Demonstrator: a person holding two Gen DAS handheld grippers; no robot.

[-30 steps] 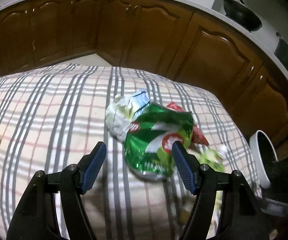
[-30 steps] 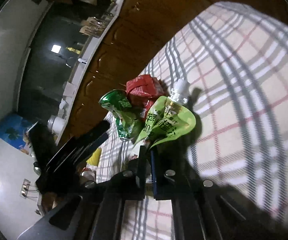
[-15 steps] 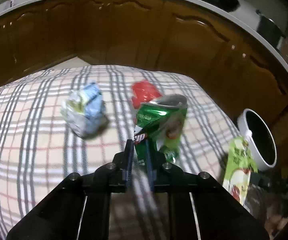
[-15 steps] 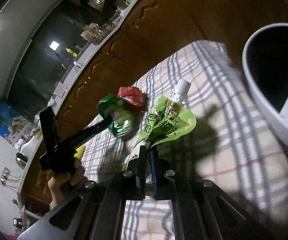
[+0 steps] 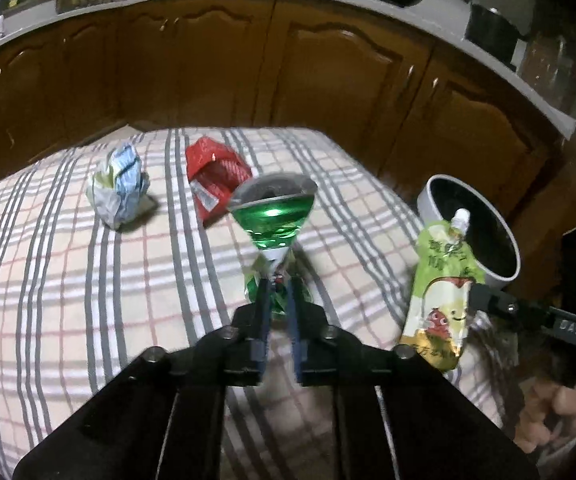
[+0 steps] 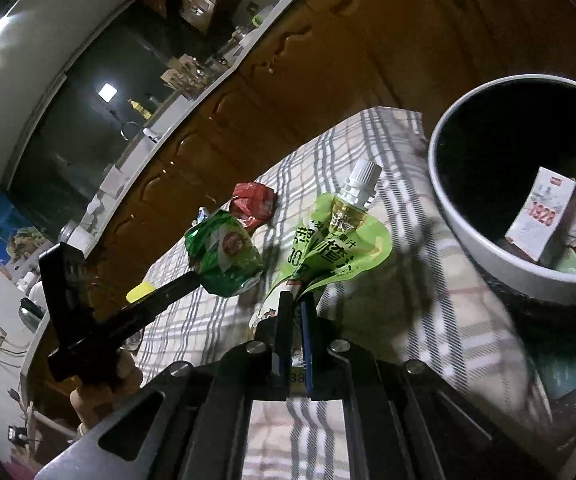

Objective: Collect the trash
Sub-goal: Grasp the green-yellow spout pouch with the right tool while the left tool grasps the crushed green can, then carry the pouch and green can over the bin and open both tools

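Observation:
My left gripper is shut on a crushed green can and holds it above the checked tablecloth; the can also shows in the right wrist view. My right gripper is shut on a light green juice pouch with a white cap, close to the white bin. The pouch also shows in the left wrist view, in front of the bin. A red wrapper and a crumpled blue-white wrapper lie on the cloth.
The bin holds a small white carton and other scraps. Brown cabinets run behind the table under a white counter. A yellow thing lies at the table's far side in the right wrist view.
My left gripper closed on the green can and lifted it off the cloth. My right gripper carried the pouch toward the bin, which has come into view.

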